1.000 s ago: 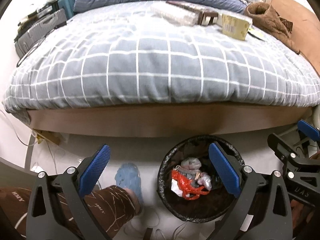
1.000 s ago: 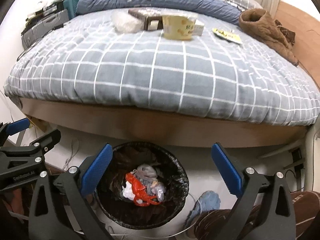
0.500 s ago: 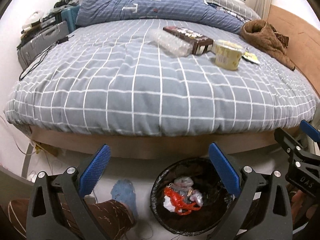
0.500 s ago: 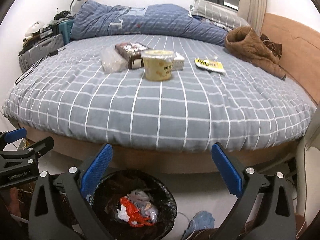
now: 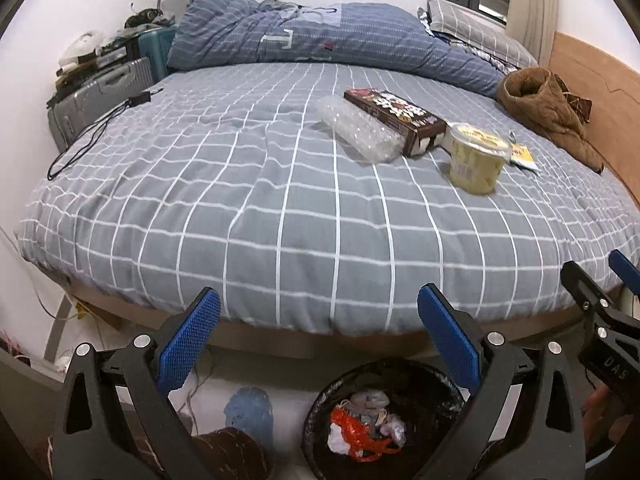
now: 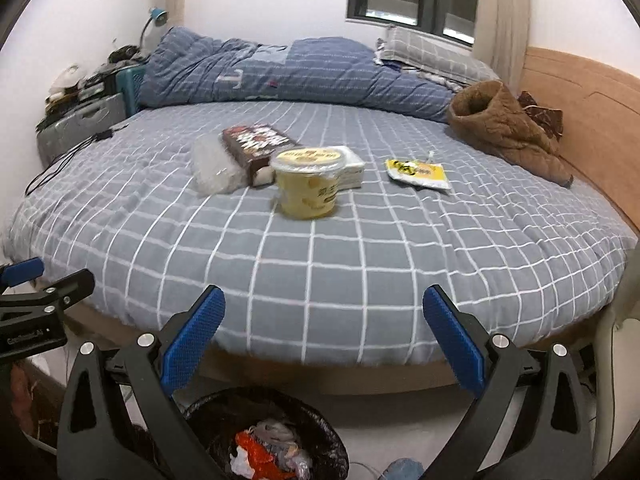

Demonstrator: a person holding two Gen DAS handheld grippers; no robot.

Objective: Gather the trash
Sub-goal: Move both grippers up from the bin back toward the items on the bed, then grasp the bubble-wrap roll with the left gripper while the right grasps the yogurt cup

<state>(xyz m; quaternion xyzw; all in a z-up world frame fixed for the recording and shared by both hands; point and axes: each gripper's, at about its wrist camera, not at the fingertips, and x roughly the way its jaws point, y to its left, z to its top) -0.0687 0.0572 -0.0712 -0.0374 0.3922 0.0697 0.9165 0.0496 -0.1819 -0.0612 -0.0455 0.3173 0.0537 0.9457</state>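
On the grey checked bed lie a clear plastic tray, a brown snack box, a yellow lidded cup, a white packet and a yellow wrapper. A black bin with red and white trash stands on the floor below. My left gripper and right gripper are open and empty, above the bin at the bed's near edge.
A brown jacket lies at the right by the wooden headboard. A blue duvet and pillow are at the back. A suitcase and clutter stand at the left, with a black cable on the bed. A blue slipper is beside the bin.
Both grippers have risen and tilted up from over the bin, so the bed top and its trash now fill the views. Both stay open.
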